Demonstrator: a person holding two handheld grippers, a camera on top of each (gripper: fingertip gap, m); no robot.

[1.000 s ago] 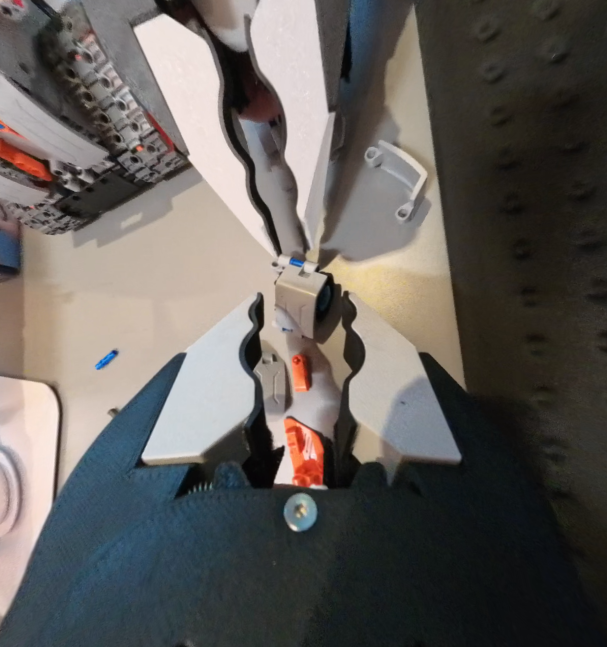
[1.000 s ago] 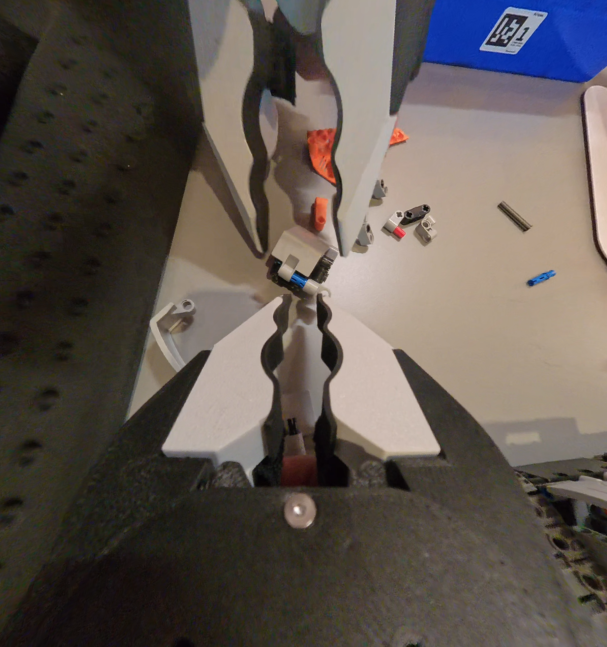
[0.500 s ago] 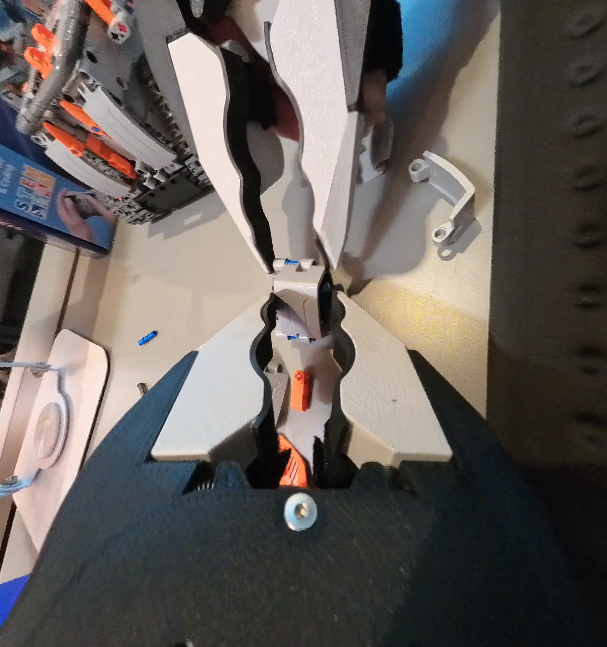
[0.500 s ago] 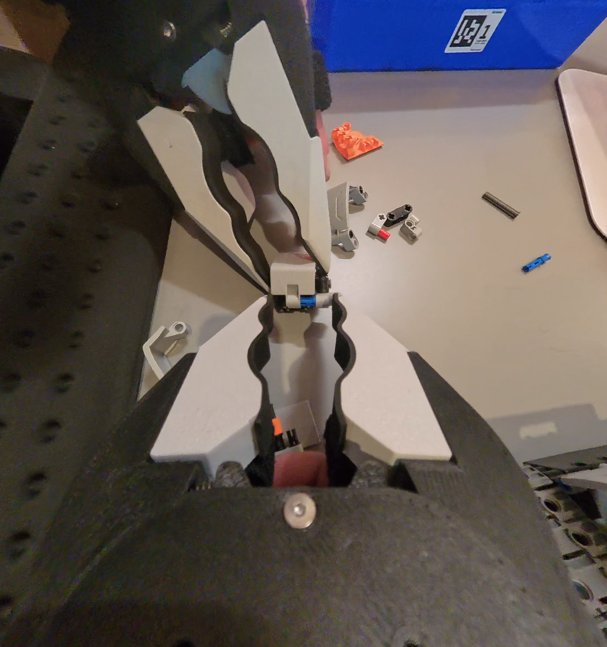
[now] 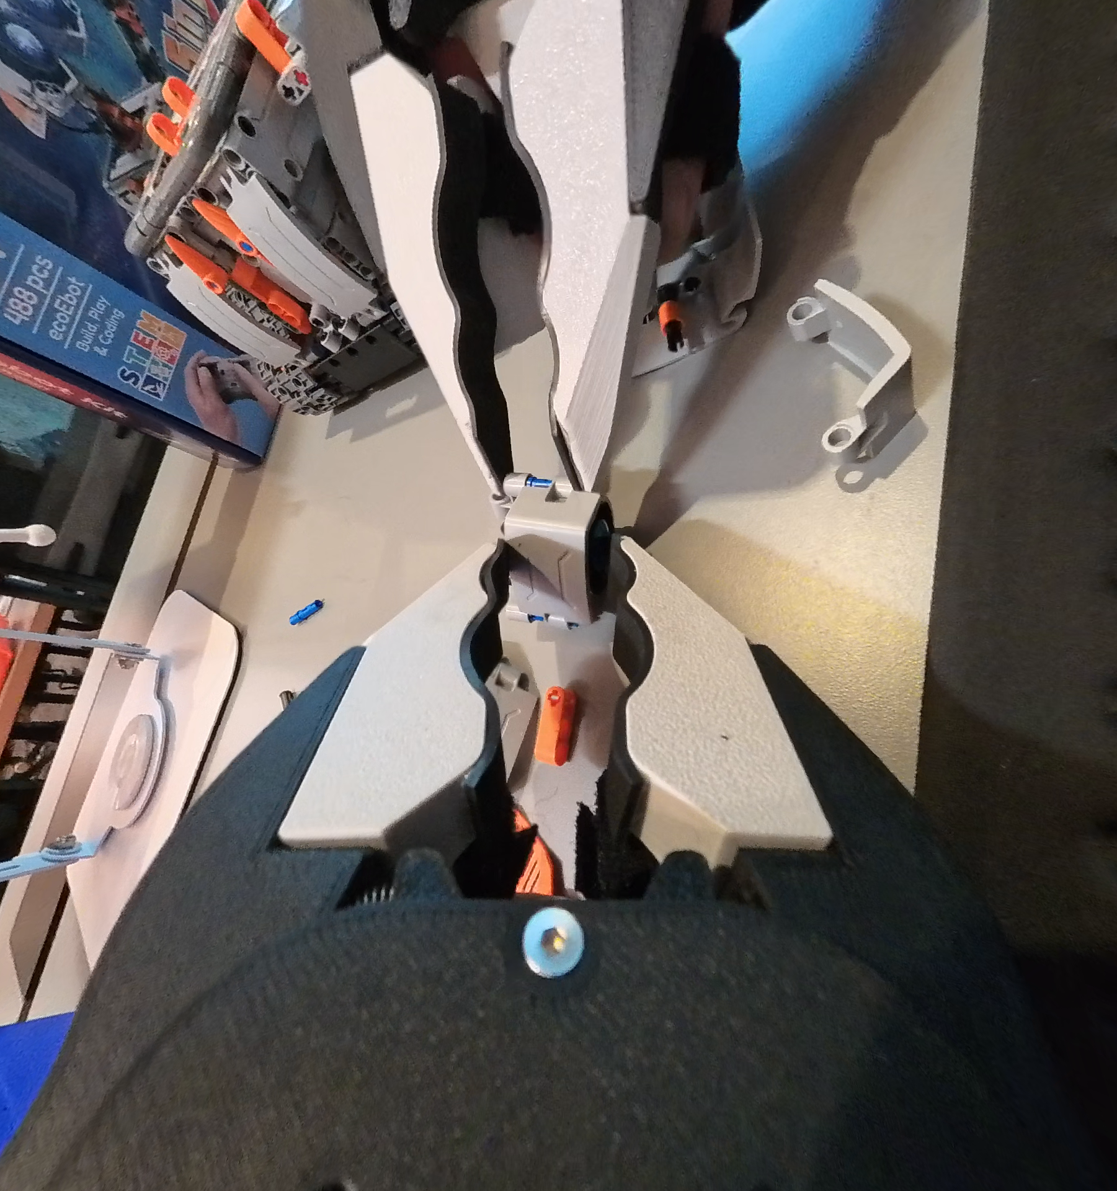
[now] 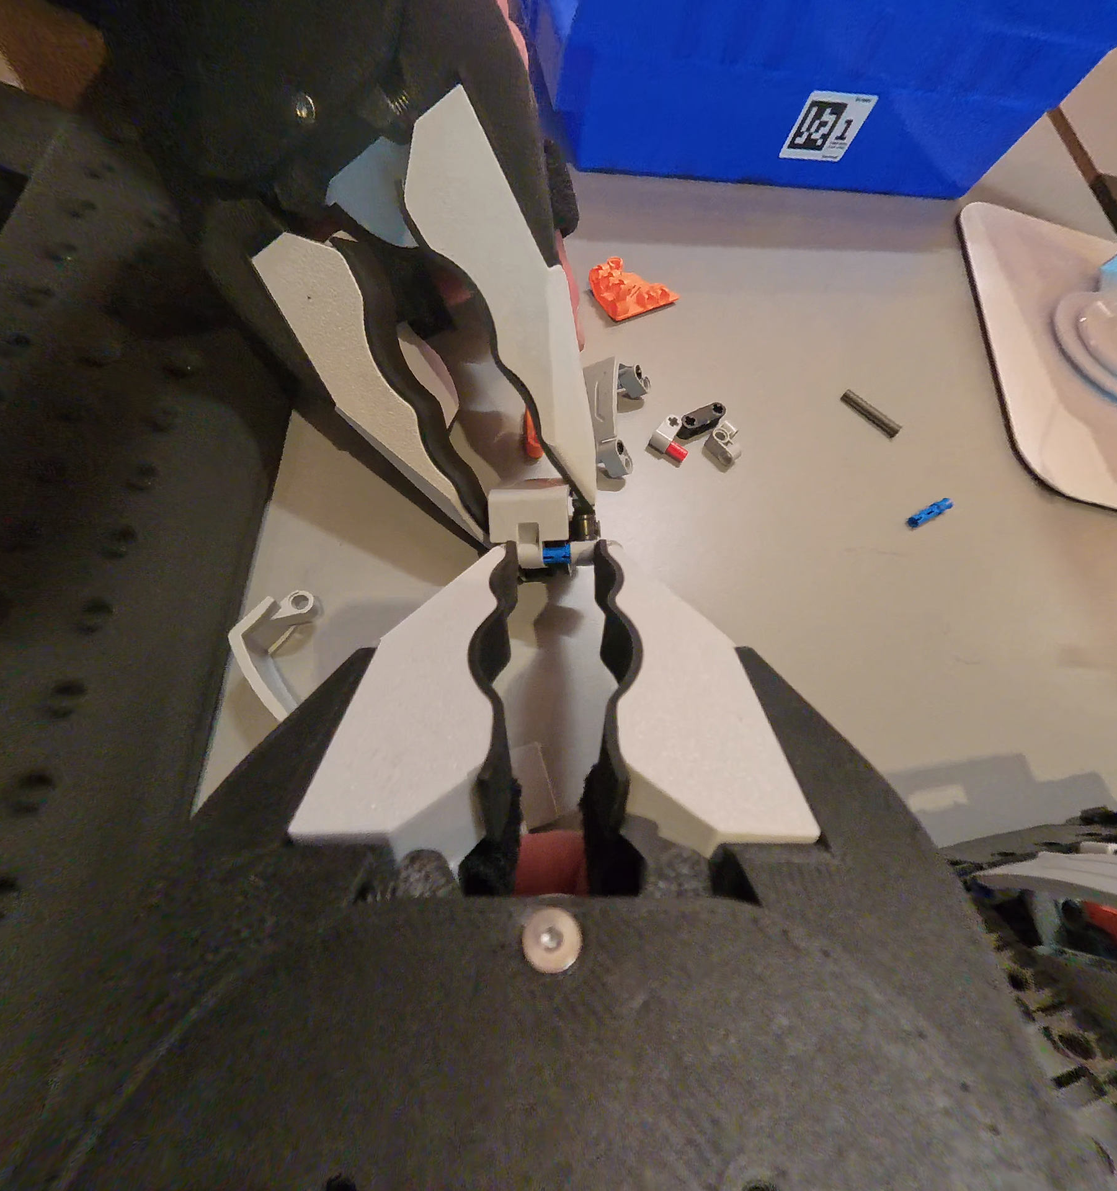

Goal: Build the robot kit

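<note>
Both grippers meet on one grey block [image 5: 552, 557]: left gripper [image 5: 559, 567] fingers clamp its body, right gripper [image 6: 552, 555] fingers pinch its blue-pinned end, above the desk [image 6: 800, 644].

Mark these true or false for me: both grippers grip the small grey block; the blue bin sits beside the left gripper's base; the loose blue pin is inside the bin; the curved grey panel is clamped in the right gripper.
1. Both the left gripper and right gripper grip the grey block: true.
2. Blue bin beside the left gripper's base: true.
3. Loose blue pin inside the bin: false, it lies on the table.
4. Curved grey panel clamped in the right gripper: false, it lies loose beside it.
</note>
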